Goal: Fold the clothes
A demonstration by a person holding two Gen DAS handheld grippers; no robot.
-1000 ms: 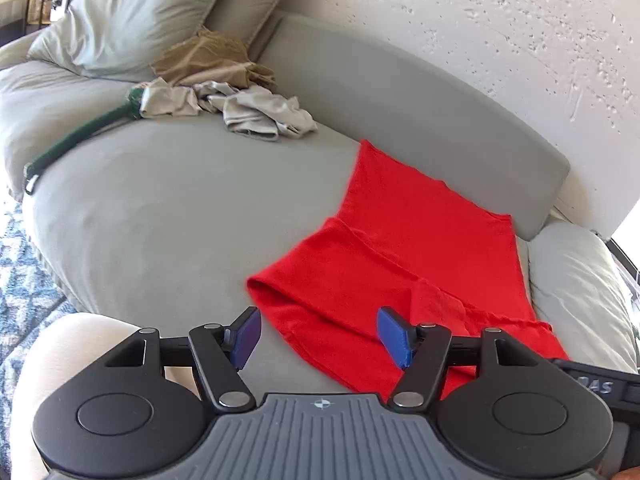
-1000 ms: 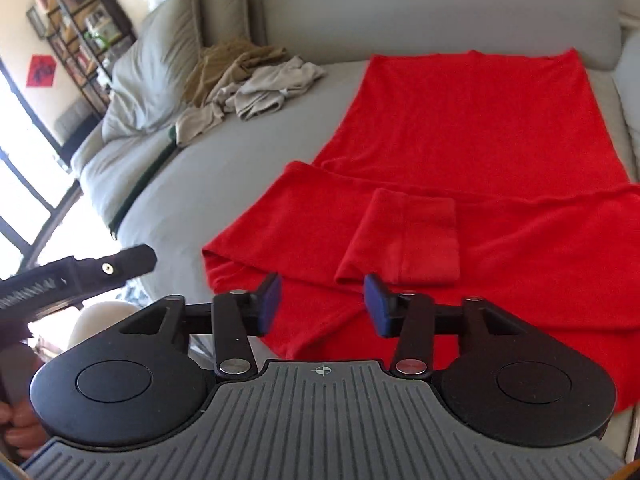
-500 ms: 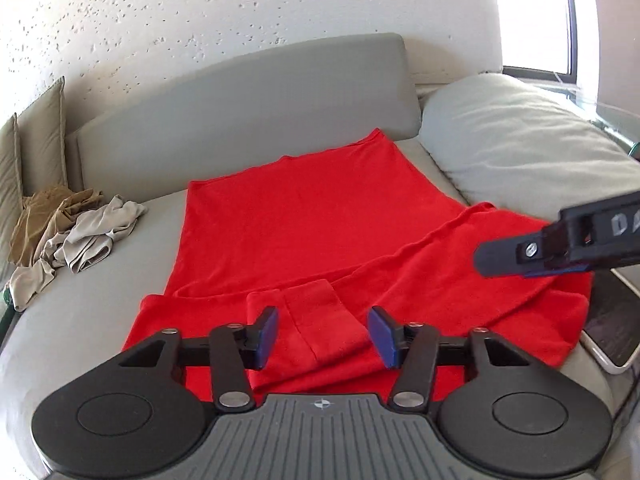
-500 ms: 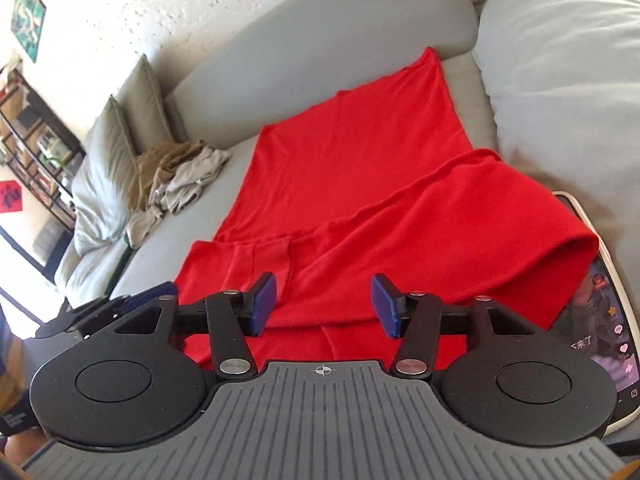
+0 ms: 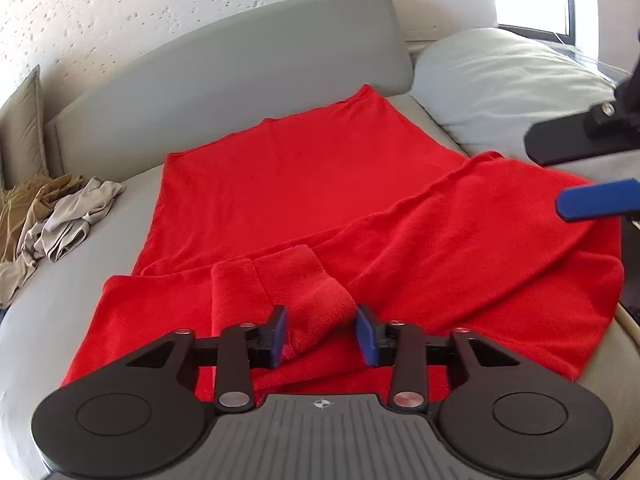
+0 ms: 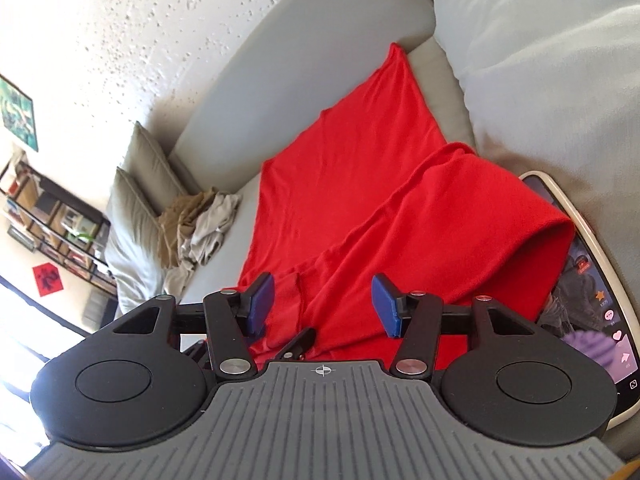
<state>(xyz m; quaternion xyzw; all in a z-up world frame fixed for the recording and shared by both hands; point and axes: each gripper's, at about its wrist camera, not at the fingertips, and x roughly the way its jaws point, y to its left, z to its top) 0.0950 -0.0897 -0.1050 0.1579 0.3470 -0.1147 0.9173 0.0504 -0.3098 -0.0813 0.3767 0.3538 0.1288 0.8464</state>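
On grey sofa (image 5: 248,76), left gripper (image 5: 321,333) has been closing around red garment (image 5: 320,184)'s fold.

garment (image 5: 304,184) on sofa (image 5: 248,64); clothes pile (image 5: 52,216) left.

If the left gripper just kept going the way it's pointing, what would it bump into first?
Most likely the raised fold of the red cloth: it already sits between the left gripper pads, which have just been closing on it. Whether they press it yet is unclear.
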